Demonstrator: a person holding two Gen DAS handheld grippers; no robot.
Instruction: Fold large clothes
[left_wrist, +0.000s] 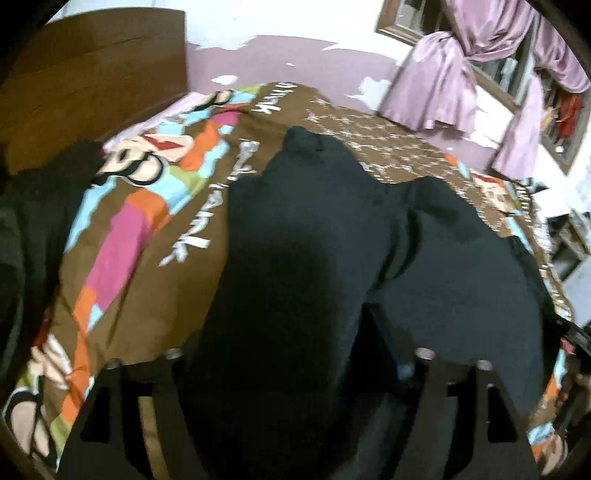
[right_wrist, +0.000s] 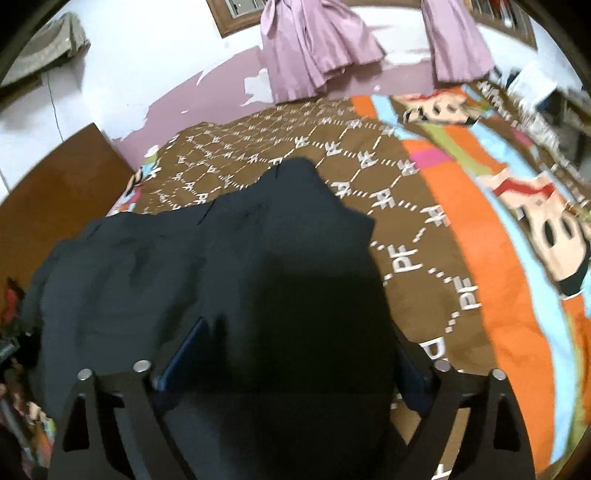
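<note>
A large dark navy garment (left_wrist: 314, 221) lies spread and rumpled on a brown bedspread (left_wrist: 155, 229) with cartoon prints. My left gripper (left_wrist: 291, 373) hangs over its near part with the jaws wide apart. Dark cloth lies between the fingers, but they do not pinch it. In the right wrist view the same garment (right_wrist: 221, 258) covers the left and middle of the bedspread (right_wrist: 424, 221). My right gripper (right_wrist: 295, 365) is open above it, its blue pads (right_wrist: 184, 350) standing clear on either side of the cloth. The near hem is hidden in shadow under both grippers.
A wooden headboard (left_wrist: 92, 74) stands at the far left of the bed. Lilac curtains (right_wrist: 314, 48) hang at a window behind the bed. Another dark cloth (left_wrist: 37, 192) lies at the bed's left edge. Shelves with clutter (left_wrist: 569, 236) stand beyond the right edge.
</note>
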